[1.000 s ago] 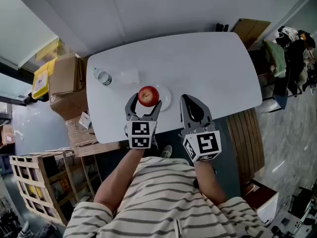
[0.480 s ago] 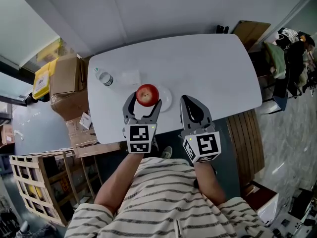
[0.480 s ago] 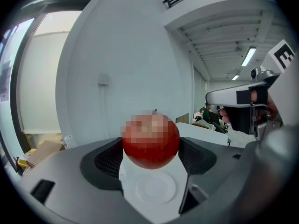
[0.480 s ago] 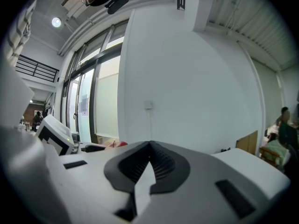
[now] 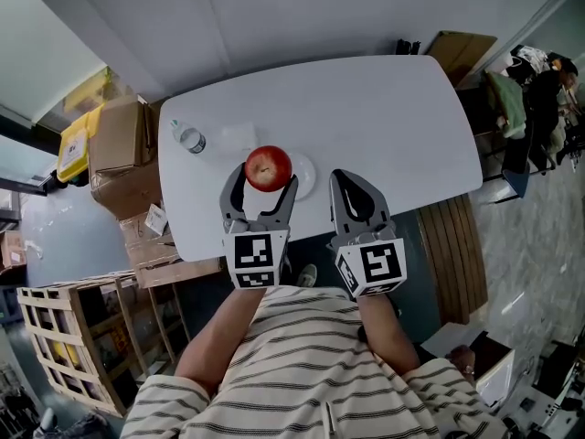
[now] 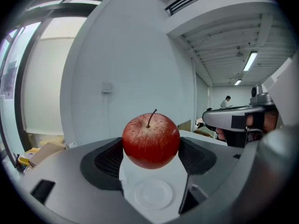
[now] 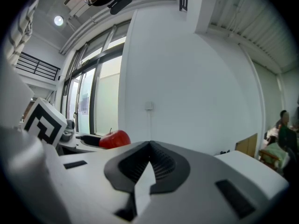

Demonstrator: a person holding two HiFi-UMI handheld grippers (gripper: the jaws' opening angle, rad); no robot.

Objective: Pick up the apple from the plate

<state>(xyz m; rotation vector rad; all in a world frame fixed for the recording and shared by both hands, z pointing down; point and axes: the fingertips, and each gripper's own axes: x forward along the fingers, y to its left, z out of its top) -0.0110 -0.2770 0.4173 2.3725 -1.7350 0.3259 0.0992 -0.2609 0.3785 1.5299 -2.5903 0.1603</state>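
Red apple clamped between left claw jaws, above white plate

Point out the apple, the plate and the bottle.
apple (image 5: 269, 168), head view, middle of its red skin.
plate (image 6: 152, 194), left gripper view, its bare middle.
bottle (image 5: 190, 140), head view, its top, seen from above.

1 apple, 1 plate, 1 btl, 1 table, 2 grippers

Apple between jaws of left gripper, above plate on table, bottle further left, right gripper right of plate
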